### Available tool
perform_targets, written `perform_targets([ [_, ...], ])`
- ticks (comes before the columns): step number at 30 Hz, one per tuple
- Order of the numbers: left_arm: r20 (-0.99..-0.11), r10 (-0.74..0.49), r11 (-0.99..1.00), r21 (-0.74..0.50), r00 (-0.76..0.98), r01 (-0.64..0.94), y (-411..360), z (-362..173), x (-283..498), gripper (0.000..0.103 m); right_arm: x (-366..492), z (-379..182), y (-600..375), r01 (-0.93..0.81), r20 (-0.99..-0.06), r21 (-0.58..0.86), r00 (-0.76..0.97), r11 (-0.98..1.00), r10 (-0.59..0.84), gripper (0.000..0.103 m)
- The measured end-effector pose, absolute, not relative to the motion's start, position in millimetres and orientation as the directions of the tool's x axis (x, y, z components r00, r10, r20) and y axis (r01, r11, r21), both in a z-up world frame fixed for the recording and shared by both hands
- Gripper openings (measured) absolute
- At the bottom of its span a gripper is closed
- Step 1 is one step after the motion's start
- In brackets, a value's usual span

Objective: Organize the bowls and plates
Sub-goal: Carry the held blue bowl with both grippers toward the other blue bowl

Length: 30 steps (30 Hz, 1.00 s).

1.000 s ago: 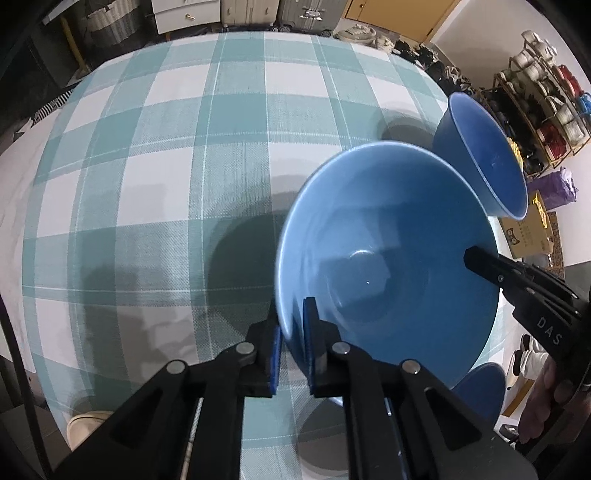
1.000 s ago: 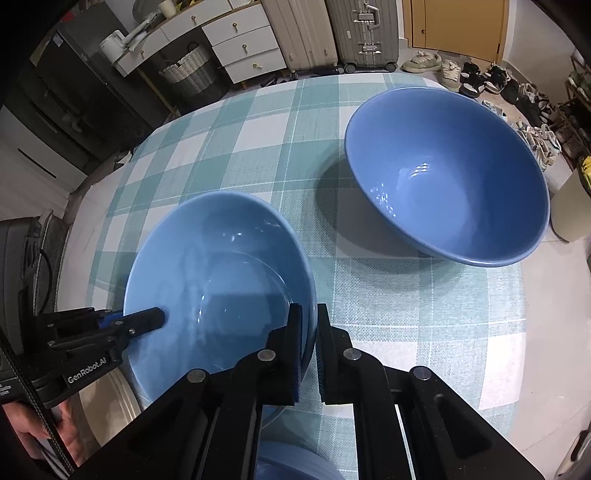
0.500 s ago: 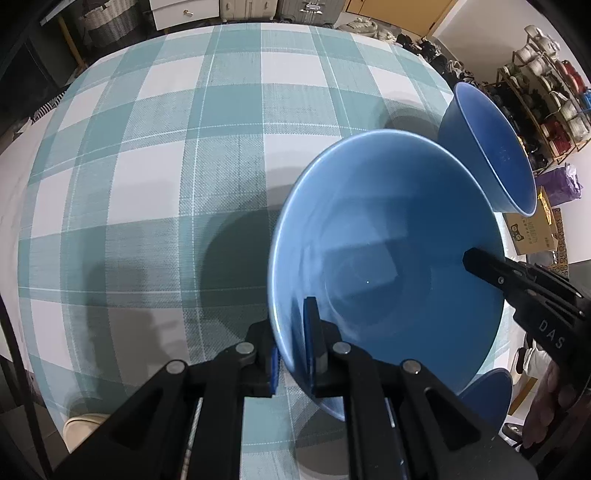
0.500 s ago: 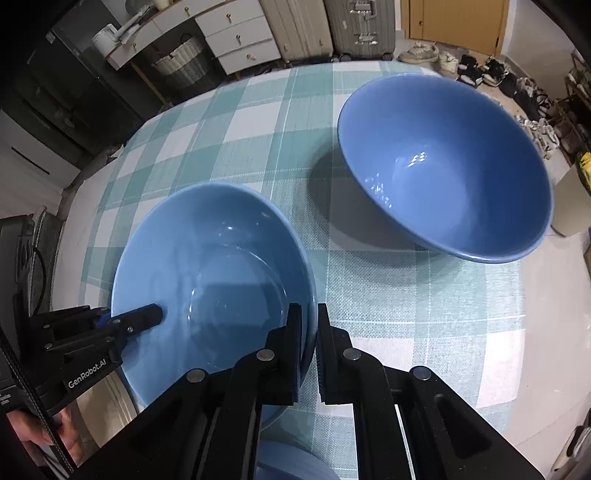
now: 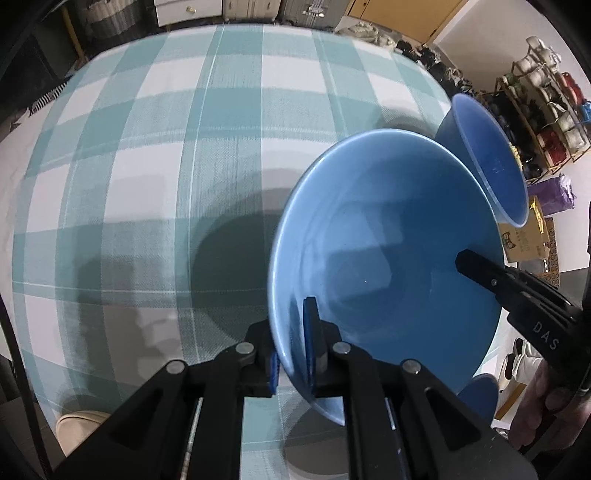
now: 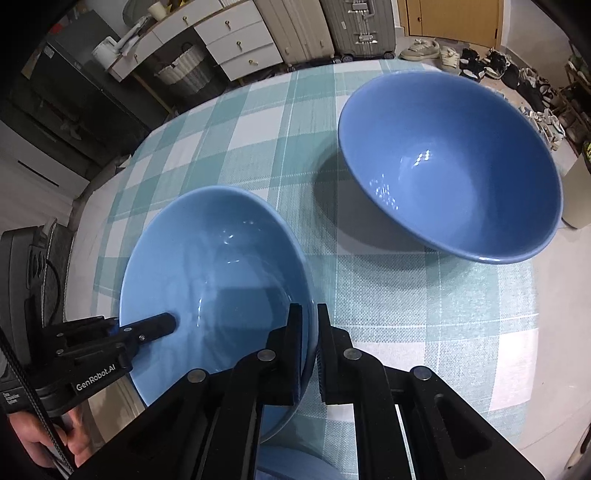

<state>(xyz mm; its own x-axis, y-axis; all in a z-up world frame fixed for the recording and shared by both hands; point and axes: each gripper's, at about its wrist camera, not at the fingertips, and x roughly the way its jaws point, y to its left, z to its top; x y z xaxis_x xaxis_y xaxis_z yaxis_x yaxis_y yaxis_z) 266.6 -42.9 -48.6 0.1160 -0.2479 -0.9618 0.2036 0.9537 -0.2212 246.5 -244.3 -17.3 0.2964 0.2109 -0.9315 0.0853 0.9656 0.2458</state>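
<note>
A blue bowl (image 5: 384,258) is held in the air above the checked table by both grippers. My left gripper (image 5: 293,347) is shut on its near rim. My right gripper (image 6: 308,343) is shut on the opposite rim of the same bowl (image 6: 214,291). Each gripper shows in the other's view, the right one (image 5: 517,291) and the left one (image 6: 110,339). A second, larger blue bowl (image 6: 447,166) stands upright on the table to the right, also seen in the left wrist view (image 5: 487,158).
The teal and white checked tablecloth (image 5: 177,155) covers the table. Another blue dish (image 5: 478,397) sits low under the held bowl. Drawers, a basket and suitcases (image 6: 354,26) stand beyond the far edge. A shelf of crockery (image 5: 550,110) is at the right.
The held bowl has risen and tilted a little, moving slightly towards the larger bowl. Both grippers keep their hold on its rim.
</note>
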Motion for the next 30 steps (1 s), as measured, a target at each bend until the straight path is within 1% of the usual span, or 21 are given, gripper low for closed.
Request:
perform_targets([
  [6, -0.956, -0.259, 0.950, -0.226, 0.137, 0.213, -47.3, -26.6, 264.3, 0.008, 245.1, -1.0, -253.2, 0.121, -0.915, 0.270, 0.341, 0.955, 0.215, 0.005],
  [16, -0.948, -0.259, 0.947, -0.212, 0.184, 0.241, -54.5, 20.6, 244.7, 0.008, 228.5, 48.2, -257.6, 0.125, -0.894, 0.260, 0.406, 0.957, 0.190, 0.005],
  [26, -0.937, -0.269, 0.941, -0.205, 0.225, 0.270, -60.9, 59.4, 208.2, 0.008, 180.9, 103.3, -260.4, 0.127, -0.876, 0.245, 0.453, 0.961, 0.164, 0.005],
  [30, -0.931, -0.290, 0.932, -0.224, 0.220, 0.284, -63.6, 66.6, 187.6, 0.008, 157.1, 112.3, -264.0, 0.140, -0.878, 0.249, 0.450, 0.958, 0.163, 0.005],
])
